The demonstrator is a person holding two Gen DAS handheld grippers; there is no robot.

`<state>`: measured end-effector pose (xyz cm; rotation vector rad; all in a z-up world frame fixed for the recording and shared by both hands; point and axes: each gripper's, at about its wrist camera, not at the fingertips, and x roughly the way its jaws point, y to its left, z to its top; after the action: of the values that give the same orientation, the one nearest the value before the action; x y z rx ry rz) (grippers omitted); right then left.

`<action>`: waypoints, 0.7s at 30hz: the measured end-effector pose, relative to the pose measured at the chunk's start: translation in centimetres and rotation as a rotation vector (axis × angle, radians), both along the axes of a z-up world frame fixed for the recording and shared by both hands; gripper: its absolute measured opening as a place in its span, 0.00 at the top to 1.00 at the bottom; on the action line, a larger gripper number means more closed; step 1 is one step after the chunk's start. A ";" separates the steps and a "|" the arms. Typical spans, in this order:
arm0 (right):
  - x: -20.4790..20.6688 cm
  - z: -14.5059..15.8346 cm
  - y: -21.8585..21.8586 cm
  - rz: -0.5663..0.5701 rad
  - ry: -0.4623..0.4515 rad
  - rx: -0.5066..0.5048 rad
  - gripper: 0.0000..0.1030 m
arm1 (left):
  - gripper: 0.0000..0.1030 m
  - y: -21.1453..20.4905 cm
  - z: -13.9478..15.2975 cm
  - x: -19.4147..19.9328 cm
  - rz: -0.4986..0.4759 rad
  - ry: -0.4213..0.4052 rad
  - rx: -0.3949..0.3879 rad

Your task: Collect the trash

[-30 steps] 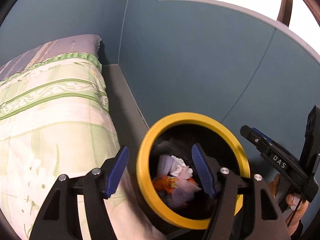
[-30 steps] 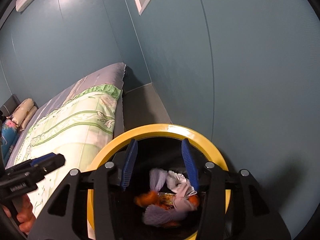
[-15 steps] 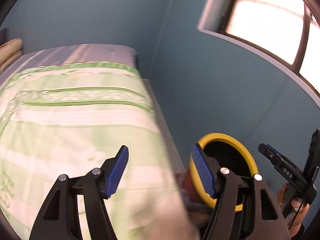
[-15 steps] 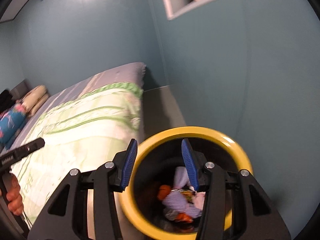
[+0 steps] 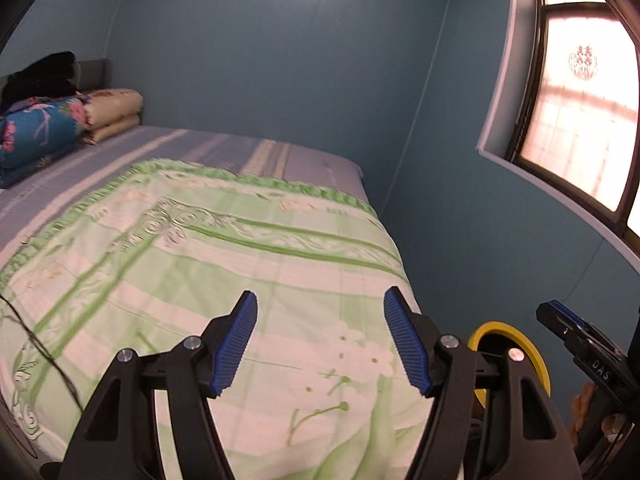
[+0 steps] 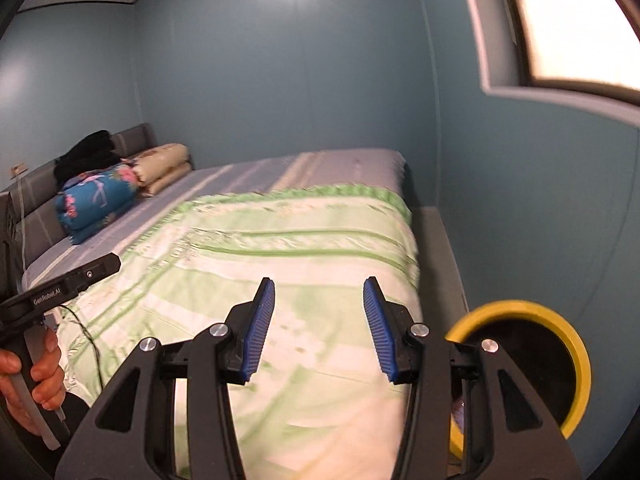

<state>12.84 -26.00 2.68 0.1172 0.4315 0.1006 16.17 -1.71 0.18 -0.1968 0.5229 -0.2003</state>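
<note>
Sitting low right of the spread right gripper (image 6: 319, 320): yellow-rimmed bin (image 6: 576, 356).

Colours and patterns, bedroom scene.
Bedspread (image 5: 240, 264): pale green and white, darker green stripes, scrollwork, white blossoms. Sheet (image 5: 192, 148): lavender, faint stripes. Folded quilt (image 6: 96, 196): blue, pink flowers. Pillows (image 5: 114, 110): beige. Bin (image 6: 576, 352): yellow rim, black inside. Fingers (image 5: 234, 344): ribbed blue pads, black frames. Walls (image 5: 280, 60): teal.
</note>
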 end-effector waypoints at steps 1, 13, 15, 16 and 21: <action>-0.1 0.5 0.5 0.003 -0.012 -0.001 0.57 | 0.39 0.9 0.6 -1.0 0.018 -0.028 0.008; -4.6 3.5 4.0 -0.017 -0.172 0.007 0.17 | 0.15 4.0 3.8 -9.8 0.108 -0.227 0.056; -5.2 3.1 3.8 -0.041 -0.192 0.007 0.10 | 0.08 4.0 3.9 -10.8 0.119 -0.255 0.057; -5.6 2.9 3.8 -0.057 -0.205 0.003 0.08 | 0.08 3.9 4.0 -11.2 0.121 -0.266 0.053; -7.7 2.0 3.6 -0.132 -0.271 -0.017 0.08 | 0.08 3.3 3.5 -13.0 0.130 -0.311 0.063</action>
<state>5.10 -22.35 4.73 0.1131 0.1535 -0.0175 3.13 1.54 3.73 -0.1338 0.2061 -0.0852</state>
